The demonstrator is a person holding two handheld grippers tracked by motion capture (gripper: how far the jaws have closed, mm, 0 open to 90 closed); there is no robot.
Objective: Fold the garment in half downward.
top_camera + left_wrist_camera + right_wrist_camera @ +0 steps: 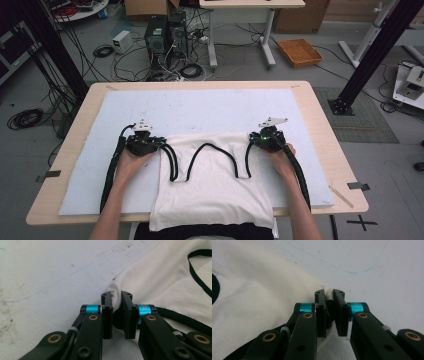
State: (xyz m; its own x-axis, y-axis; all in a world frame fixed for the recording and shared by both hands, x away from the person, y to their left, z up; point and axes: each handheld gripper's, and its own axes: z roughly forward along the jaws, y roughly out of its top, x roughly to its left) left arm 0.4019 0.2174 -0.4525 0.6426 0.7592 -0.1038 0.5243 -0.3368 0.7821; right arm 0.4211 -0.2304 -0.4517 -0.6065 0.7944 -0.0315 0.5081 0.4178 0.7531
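Both grippers are seen clamped on the far corners of a white garment [212, 185] that lies on the white board [200, 107] covering the wooden table [320, 120]. In the left gripper view, the left gripper [116, 296] is shown with its jaws nearly together, a bunched fold of the white cloth [162, 272] pinched between them. In the right gripper view, the right gripper [328, 293] is likewise shown almost closed, a thin fold of the cloth's [262, 295] edge caught between its jaws.

In the high view, the left gripper [145, 142] is placed at the garment's far left corner and the right gripper [267, 137] at its far right corner, each held in a hand with the forearm coming in from the table's near edge. Wide bare board is left beyond the garment toward the far edge, and a strip of bare board is left on each side, out to the left and right edges. The garment's near end is draped over the near edge of the table, roughly at its middle.

The garment is spread flat and smooth, with only slight puckering at the gripped corners. Black trim [217, 155] is traced along its neckline and armholes, forming loops across its far part. The board's surface is marked with faint scuffs and thin blue lines.
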